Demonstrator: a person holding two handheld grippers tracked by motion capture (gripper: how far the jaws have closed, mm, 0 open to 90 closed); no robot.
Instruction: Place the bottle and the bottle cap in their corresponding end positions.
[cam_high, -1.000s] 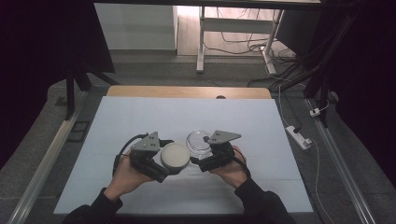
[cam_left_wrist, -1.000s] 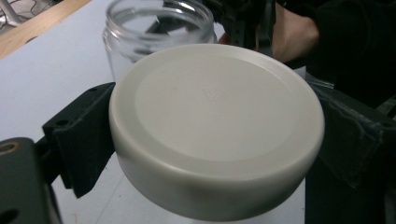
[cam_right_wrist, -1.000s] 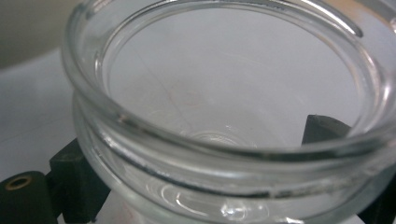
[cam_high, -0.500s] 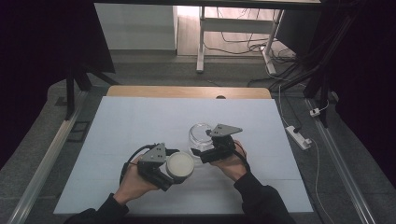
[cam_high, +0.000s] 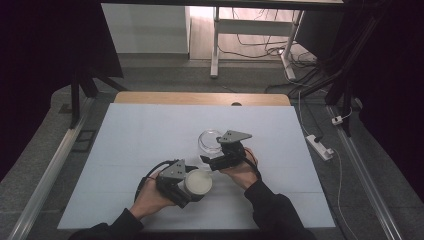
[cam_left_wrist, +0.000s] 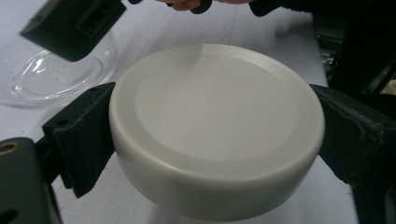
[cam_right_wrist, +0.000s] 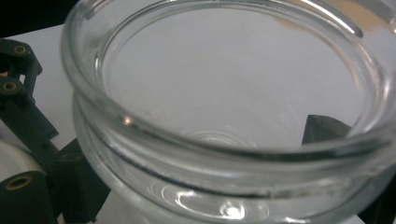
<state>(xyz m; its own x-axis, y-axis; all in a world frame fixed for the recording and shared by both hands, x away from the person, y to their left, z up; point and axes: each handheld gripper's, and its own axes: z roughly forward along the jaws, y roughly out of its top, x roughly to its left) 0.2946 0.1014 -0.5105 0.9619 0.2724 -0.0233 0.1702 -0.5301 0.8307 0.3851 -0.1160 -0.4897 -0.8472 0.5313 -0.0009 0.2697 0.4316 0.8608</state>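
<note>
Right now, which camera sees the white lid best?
The left gripper view: the lid is close up there, its whole top and rim clear, clamped between the jaws. The high view shows the lid small in the left gripper. The right gripper view catches a white sliver at its edge, likely the lid.

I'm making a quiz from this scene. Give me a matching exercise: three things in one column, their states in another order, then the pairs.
Things:
1. white lid
2. glass jar
3. table

States:
A. open-topped, clear, in the right gripper
B. pale blue, flat
C. clamped between the left gripper jaws

Pairs: 1-C, 2-A, 3-B
</note>
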